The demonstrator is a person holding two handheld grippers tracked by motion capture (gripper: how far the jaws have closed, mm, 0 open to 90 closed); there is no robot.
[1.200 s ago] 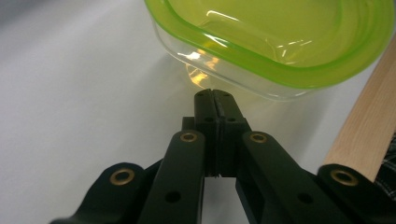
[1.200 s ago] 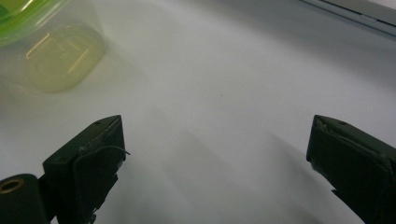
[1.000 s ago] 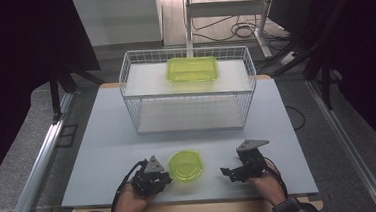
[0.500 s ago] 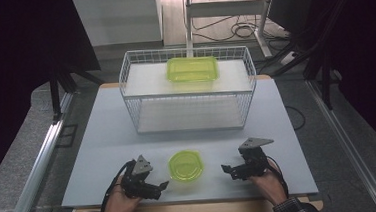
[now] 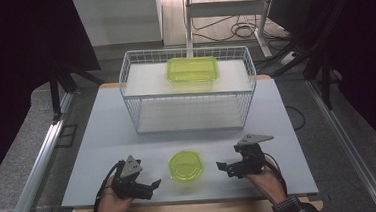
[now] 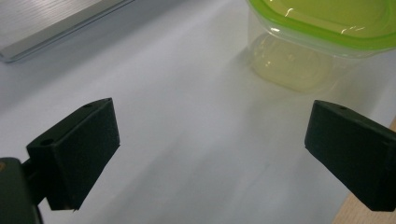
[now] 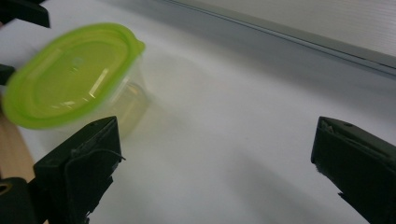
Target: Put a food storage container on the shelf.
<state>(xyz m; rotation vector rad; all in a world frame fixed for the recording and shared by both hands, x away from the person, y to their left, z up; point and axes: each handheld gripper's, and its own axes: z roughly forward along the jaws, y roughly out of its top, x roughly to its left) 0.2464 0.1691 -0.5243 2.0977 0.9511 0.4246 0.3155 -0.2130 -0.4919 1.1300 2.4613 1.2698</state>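
A small round clear container with a green lid (image 5: 185, 165) (image 6: 322, 28) (image 7: 70, 74) sits on the white table near the front edge, between my two grippers. To its left, my left gripper (image 5: 154, 184) (image 6: 210, 149) points at it from a short distance; its jaws have just been opening and stand wide with nothing between them. On the container's right, my right gripper (image 5: 223, 167) (image 7: 212, 154) is open and empty too, and does not touch it. A rectangular green-lidded container (image 5: 192, 69) lies on top of the white wire rack (image 5: 139, 84).
The wire rack stands at the back middle of the table, and its lower shelf (image 5: 186, 115) holds nothing. The table's wooden front edge (image 5: 193, 210) runs just behind my hands. A metal rail (image 5: 39, 161) runs along the left side.
My left gripper has drawn back to the left, away from the round container, and its jaws have spread wide. The right gripper and the container have kept still.
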